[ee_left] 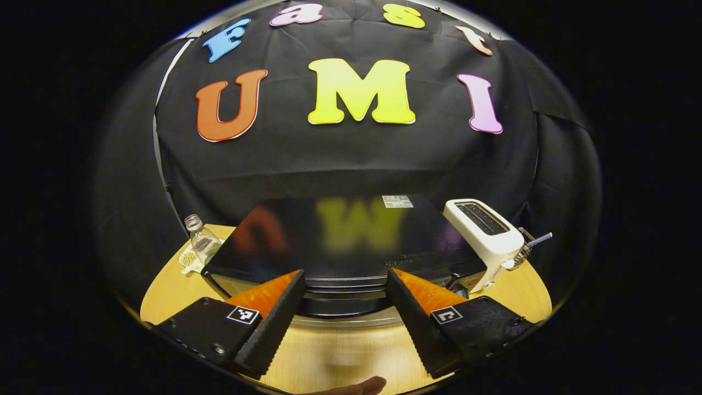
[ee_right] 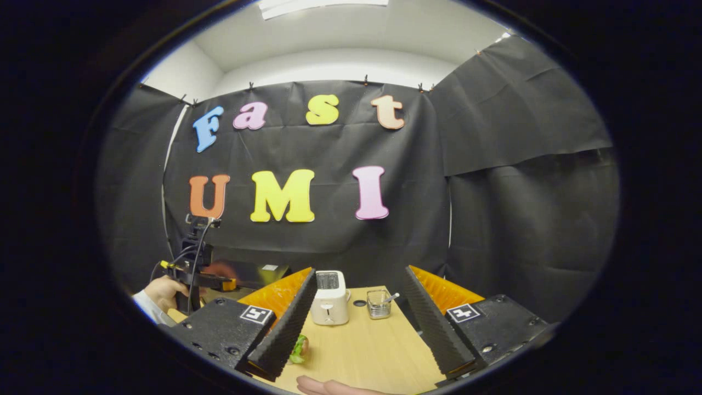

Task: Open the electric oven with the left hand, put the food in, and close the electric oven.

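Toaster (ee_left: 485, 233) crowds oven (ee_left: 340, 241) right; bottle (ee_left: 202, 239) left; front tabletop (ee_left: 340, 351) free.

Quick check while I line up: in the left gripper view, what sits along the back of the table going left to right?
Clear bottle → black electric oven → white toaster → small wire holder with a utensil.

Glossy black oven (ee_left: 340, 241) top, smooth white plastic toaster (ee_left: 485, 233), light wood-grain table (ee_left: 340, 356), clear bottle (ee_left: 202, 238).
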Motion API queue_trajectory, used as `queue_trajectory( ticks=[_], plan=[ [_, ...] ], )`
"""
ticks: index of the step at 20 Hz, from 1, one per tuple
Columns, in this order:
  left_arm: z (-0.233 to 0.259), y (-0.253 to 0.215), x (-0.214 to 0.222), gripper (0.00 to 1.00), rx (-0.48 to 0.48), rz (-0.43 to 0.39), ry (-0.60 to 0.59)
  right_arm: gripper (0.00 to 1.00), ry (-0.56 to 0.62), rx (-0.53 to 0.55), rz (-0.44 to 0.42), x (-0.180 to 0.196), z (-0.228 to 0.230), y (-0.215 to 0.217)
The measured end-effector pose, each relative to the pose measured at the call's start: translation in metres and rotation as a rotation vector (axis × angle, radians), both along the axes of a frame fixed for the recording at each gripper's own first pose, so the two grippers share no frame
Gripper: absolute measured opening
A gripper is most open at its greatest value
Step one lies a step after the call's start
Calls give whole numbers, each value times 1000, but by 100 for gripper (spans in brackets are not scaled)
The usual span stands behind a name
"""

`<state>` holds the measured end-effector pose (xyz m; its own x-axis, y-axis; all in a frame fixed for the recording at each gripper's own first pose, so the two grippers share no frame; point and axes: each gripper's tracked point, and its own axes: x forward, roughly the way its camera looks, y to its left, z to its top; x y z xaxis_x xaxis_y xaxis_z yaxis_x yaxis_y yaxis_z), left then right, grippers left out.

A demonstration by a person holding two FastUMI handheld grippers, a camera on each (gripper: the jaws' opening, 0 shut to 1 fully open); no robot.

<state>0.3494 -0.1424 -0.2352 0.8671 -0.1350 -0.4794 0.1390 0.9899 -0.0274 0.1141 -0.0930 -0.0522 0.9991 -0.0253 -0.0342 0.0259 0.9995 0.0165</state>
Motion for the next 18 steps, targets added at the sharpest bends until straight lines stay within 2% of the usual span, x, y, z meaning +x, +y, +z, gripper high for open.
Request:
queue_trajectory(
  ticks=[9, 10, 11, 12, 13, 14, 16, 18],
  plan=[
    [-3, 2, -23, 99, -6, 5, -3, 100, 1, 1, 8, -8, -3, 0],
    [-5, 5, -29, 99, -4, 9, -12, 89, 1, 2, 12, -10, -3, 2],
    [-6, 8, -35, 99, -5, 12, -22, 100, 0, 3, 15, -12, -3, 3],
    [-12, 11, -41, 100, -3, 16, -22, 100, 0, 3, 18, -13, -5, 4],
    [-25, 13, -50, 99, -5, 17, 2, 89, 1, 1, 21, -15, -5, 5],
    [-41, 12, -59, 99, -19, 14, 41, 100, 1, 0, 24, -16, -6, 6],
    [-68, 9, -77, 98, -75, 14, 92, 100, 2, -2, 30, -20, -7, 10],
    [-96, 14, -90, 97, -62, 19, 105, 100, 4, -6, 35, -22, -9, 13]
  ],
)
